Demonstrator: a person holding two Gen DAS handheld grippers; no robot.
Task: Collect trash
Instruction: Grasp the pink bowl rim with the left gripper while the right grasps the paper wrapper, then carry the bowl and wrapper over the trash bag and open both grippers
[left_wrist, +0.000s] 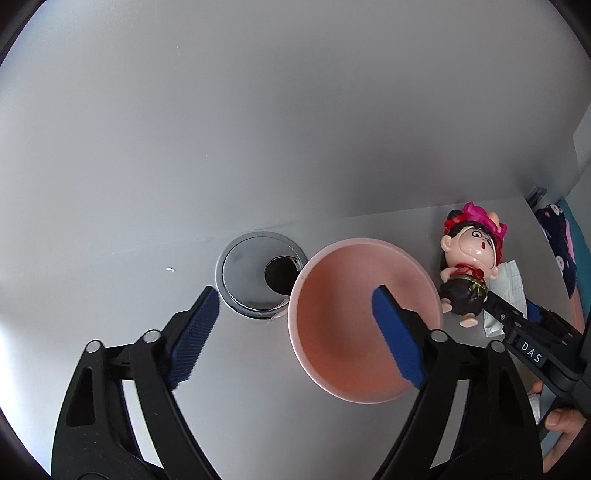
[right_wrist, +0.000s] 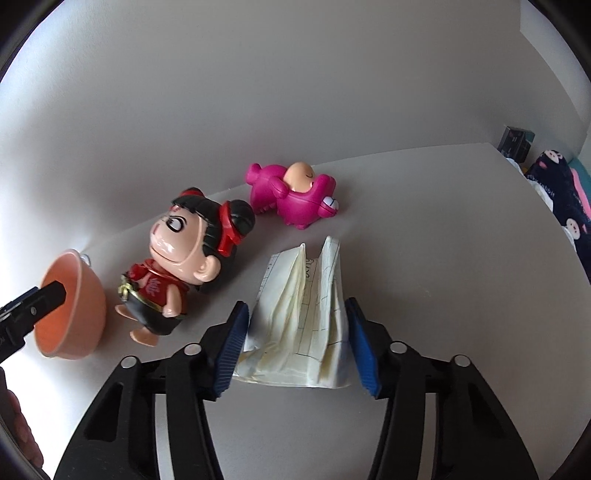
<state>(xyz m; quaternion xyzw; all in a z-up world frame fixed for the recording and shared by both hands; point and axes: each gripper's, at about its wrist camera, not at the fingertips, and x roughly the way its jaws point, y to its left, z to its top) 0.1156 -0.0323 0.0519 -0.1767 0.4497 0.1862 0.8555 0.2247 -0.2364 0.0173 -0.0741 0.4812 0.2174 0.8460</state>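
A crumpled, folded sheet of lined paper (right_wrist: 303, 317) lies on the white desk. My right gripper (right_wrist: 297, 345) is open with one blue pad on each side of the paper, close to it. A pink-orange bowl (left_wrist: 364, 319) stands tilted on the desk. My left gripper (left_wrist: 295, 336) is open; its right finger reaches into the bowl, its left finger is outside over the desk. The bowl (right_wrist: 70, 314) also shows at the left of the right wrist view with the left gripper's finger inside. A corner of the paper (left_wrist: 511, 284) shows behind the doll in the left wrist view.
A doll in a red top (right_wrist: 177, 266) lies between bowl and paper. A magenta toy (right_wrist: 295, 195) lies behind the paper near the wall. A metal cable grommet (left_wrist: 255, 273) sits in the desk left of the bowl. Dark patterned fabric (right_wrist: 565, 199) lies beyond the desk's right edge.
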